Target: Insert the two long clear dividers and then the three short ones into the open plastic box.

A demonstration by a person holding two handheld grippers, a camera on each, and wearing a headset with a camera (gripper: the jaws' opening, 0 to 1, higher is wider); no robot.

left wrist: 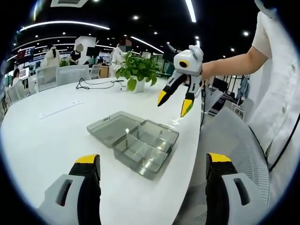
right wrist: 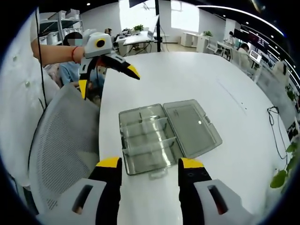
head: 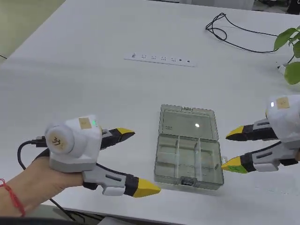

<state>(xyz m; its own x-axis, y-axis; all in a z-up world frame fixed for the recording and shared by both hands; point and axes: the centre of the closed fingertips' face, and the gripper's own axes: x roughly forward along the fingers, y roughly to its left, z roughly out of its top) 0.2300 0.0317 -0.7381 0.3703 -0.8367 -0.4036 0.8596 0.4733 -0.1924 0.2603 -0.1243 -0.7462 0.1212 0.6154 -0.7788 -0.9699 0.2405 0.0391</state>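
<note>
The plastic box [head: 206,180] lies open on the white table [head: 70,84], its long axis running from one gripper's jaws toward the other's. Its lid [head: 187,123] lies flat on the far side, away from the person. Clear dividers [head: 178,151] stand upright in the base and cross, splitting it into compartments; their number is hard to tell. The left gripper [head: 141,161] and right gripper [head: 227,150] flank the box and point at it, the right one's tips just beside its end. Both have jaws spread wide, gripping nothing. Beyond the lid lie a power strip [head: 160,59], a black cable [head: 208,28] and a plant [head: 290,51].
</note>
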